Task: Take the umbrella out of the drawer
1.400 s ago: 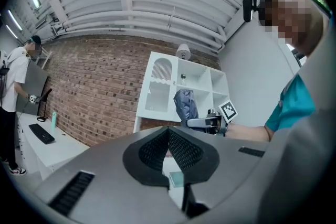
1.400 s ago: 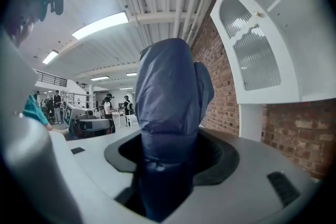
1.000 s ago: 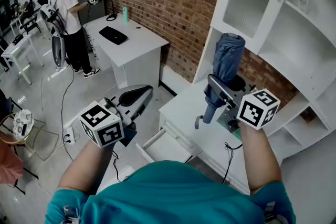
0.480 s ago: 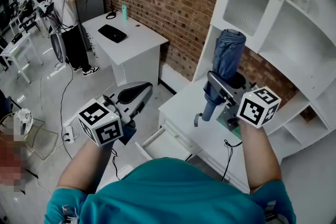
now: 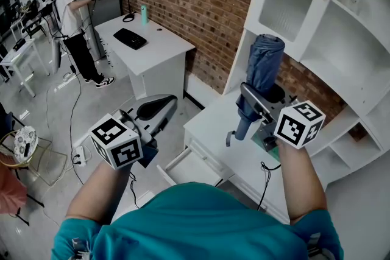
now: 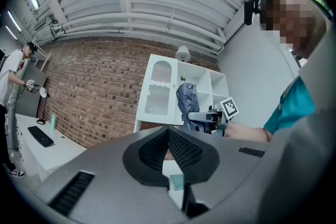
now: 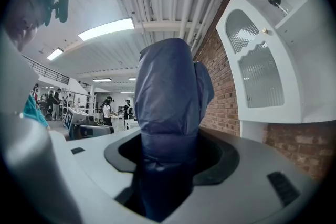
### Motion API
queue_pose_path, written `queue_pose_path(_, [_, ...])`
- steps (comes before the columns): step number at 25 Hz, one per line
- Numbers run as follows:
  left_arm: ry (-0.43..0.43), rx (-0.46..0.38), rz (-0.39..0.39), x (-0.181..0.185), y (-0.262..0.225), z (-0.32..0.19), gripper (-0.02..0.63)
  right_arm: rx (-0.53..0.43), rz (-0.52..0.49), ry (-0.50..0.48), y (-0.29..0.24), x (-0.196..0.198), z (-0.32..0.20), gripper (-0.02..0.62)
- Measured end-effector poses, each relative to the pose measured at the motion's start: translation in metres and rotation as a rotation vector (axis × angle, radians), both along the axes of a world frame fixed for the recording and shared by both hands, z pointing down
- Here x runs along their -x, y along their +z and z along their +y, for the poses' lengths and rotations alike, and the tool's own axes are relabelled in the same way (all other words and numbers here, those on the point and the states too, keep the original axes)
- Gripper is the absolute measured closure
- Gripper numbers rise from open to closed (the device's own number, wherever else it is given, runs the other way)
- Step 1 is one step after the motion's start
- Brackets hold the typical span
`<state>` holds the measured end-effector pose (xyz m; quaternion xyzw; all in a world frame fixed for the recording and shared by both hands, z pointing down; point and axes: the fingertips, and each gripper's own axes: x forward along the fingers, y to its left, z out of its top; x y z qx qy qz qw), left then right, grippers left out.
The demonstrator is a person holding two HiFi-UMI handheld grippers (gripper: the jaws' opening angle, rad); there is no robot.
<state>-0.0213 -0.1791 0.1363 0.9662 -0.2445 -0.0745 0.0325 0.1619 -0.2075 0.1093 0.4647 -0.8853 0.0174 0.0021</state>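
Umbrella (image 5: 263, 67): folded, blue, centre-right of frame, long axis upright, clamped near its lower end by right gripper (image 5: 251, 105), clear above the open drawer (image 5: 194, 168) at lower centre. Left gripper (image 5: 148, 120): jaws together, empty, lower left, farther off.

You stand in an open lab-like workroom dressed with home furniture: a red brick wall (image 5: 201, 3), a tall white shelved cabinet (image 5: 341, 52), a white desk (image 5: 159, 52) bearing a flat black keyboard (image 5: 131, 39), bare white ceiling pipes (image 6: 157, 23) with a strip light (image 7: 107, 29), black cables (image 5: 71, 125) trailing over the grey floor (image 5: 42, 112).
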Motion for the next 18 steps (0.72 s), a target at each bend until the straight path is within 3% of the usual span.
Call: queue_pose_path(18, [0.004, 0.015, -0.008, -0.0046, 0.002, -0.0002, 0.592, 0.0, 0.006, 0.006, 0.0021, -0.0004, -0.0008, 0.328])
